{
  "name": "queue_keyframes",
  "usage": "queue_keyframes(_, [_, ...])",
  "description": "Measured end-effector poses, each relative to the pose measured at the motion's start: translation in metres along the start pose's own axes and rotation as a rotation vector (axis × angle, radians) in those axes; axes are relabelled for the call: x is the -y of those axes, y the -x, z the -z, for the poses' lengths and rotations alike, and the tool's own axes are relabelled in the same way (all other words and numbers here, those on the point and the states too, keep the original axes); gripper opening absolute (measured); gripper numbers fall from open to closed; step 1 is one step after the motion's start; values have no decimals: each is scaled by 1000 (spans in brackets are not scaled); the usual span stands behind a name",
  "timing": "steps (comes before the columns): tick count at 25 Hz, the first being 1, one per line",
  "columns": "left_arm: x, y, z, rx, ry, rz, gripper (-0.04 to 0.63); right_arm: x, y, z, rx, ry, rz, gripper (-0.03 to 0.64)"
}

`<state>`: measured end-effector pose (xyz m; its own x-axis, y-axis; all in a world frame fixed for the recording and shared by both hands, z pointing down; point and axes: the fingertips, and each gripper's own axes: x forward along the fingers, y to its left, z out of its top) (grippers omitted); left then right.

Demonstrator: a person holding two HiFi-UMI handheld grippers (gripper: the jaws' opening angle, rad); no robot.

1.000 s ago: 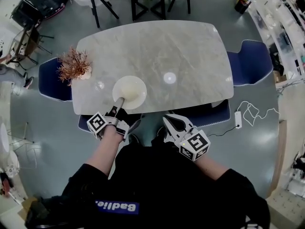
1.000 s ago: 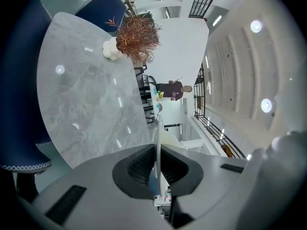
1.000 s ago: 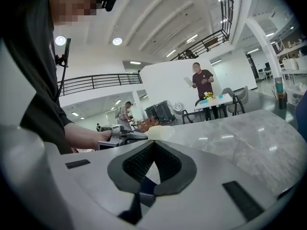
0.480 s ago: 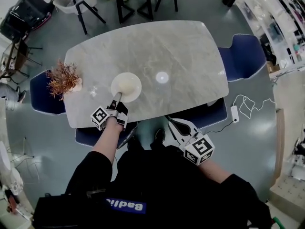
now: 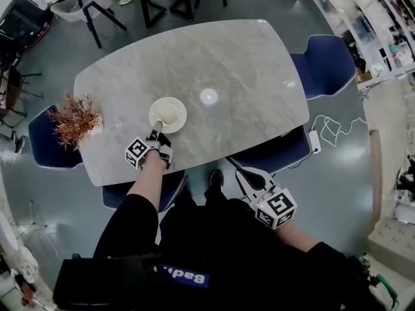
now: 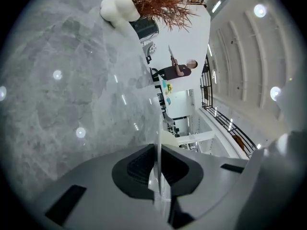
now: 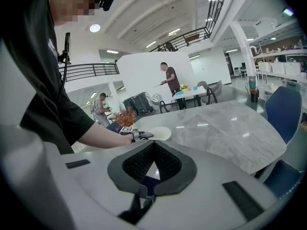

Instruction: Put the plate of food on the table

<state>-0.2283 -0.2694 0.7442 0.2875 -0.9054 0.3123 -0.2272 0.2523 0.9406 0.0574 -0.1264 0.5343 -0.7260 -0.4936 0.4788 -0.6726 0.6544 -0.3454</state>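
Here, at the left end of the grey marble tabletop [image 5: 246, 63], a rust-brown dried plant [image 5: 72, 116] stands in a white bulbous vase [image 6: 117, 6], with a blue moulded chair [image 5: 37, 144] tucked in just beside it. To the right of the plant, the round cream plate [image 5: 181, 112] lies flat on the tabletop near its near edge, with a pale mound of food [image 5: 167, 112] on its middle. The left gripper [image 5: 157, 130] reaches in from the near side, and its jaws are clamped on the plate's near rim, which the left gripper view shows edge-on between the black pads. A round spot of reflected light [image 5: 208, 96] lies on the bare stone just right of the plate. Further right and nearer the person, the right gripper [image 5: 249, 172] hangs off the tabletop, above the floor by a second blue chair [image 5: 275, 151]; its jaws stand slightly apart with nothing between them. At the far right a third blue chair [image 5: 324, 63] faces the tabletop's end, and a white cable [image 5: 331, 129] coils on the floor.
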Motion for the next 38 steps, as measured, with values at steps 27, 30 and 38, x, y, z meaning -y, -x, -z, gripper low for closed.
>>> queue_keyframes(27, [-26,-22,-16,-63,-60,-177,34,2,-19,16,-26,-103,39,11])
queue_keyframes(30, [-28,-21,-17,-75,-89,-219,49,1,-19,16,-20,-108,35,11])
queue_keyframes(38, [-37,-14,-19,-126,-225,-354,57,9,-17,17,-5,-122,56,10])
